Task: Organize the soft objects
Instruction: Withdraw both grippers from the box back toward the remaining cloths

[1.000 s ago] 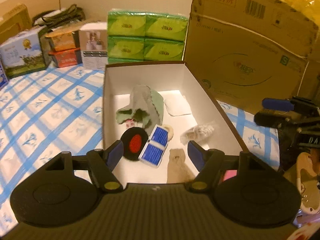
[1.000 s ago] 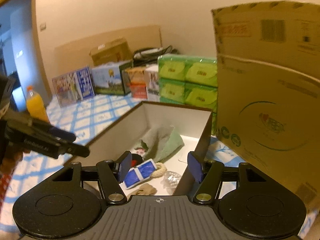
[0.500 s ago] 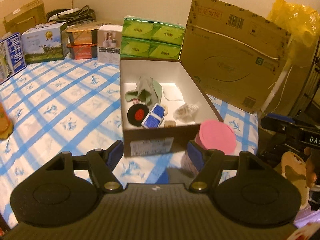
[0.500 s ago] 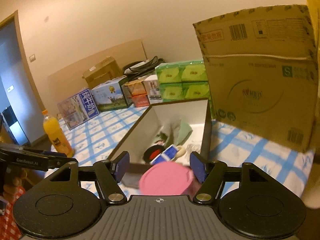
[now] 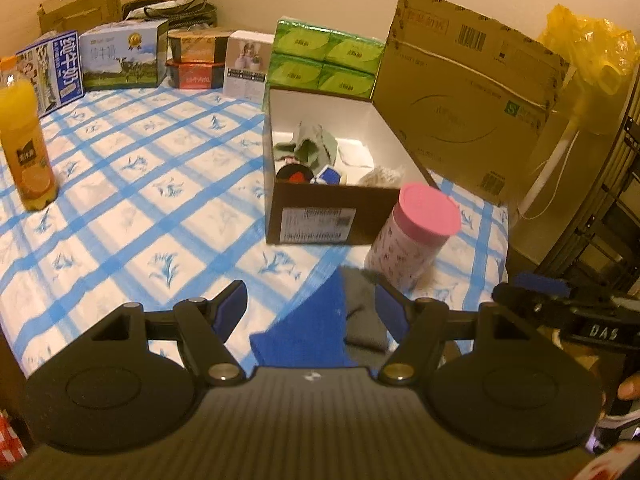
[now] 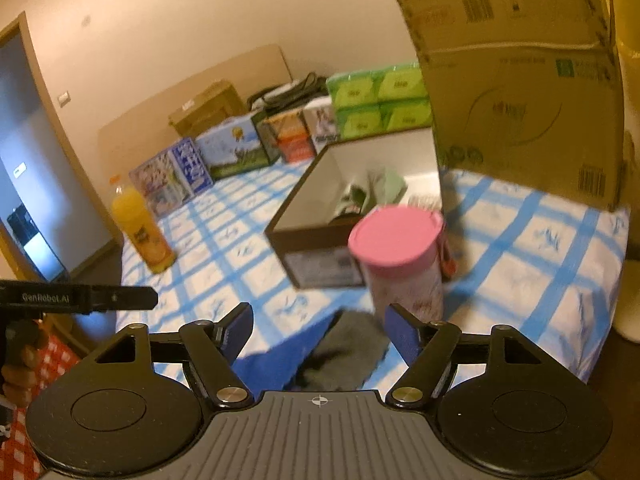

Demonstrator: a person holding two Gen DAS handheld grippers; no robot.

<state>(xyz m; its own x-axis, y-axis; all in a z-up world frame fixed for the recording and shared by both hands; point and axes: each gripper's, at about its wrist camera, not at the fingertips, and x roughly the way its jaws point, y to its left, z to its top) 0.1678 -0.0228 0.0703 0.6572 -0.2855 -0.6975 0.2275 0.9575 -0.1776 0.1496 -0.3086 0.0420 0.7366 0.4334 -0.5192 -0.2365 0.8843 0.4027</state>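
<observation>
An open brown box (image 5: 280, 184) with a white inside stands on the checked table; it also shows in the right wrist view (image 6: 304, 236). In it lie a green cloth (image 5: 314, 146), a black and red round piece (image 5: 295, 174), a blue pad (image 5: 330, 175) and a pale bundle (image 5: 380, 176). A blue cloth (image 5: 308, 334) and a grey cloth (image 5: 362, 312) lie at the table's near edge, between my left gripper's (image 5: 312, 310) open fingers. My right gripper (image 6: 318, 330) is open and empty above the same cloths (image 6: 348, 348).
A pink-lidded canister (image 5: 416, 236) stands by the box's near right corner. An orange juice bottle (image 5: 26, 144) stands at the left. Cartons and green tissue packs (image 5: 328, 60) line the back. A large cardboard box (image 5: 468, 96) stands at the right.
Both grippers have pulled back from over the box to the table's near edge. The canister, the bottle and the blue and grey cloths have come into view.
</observation>
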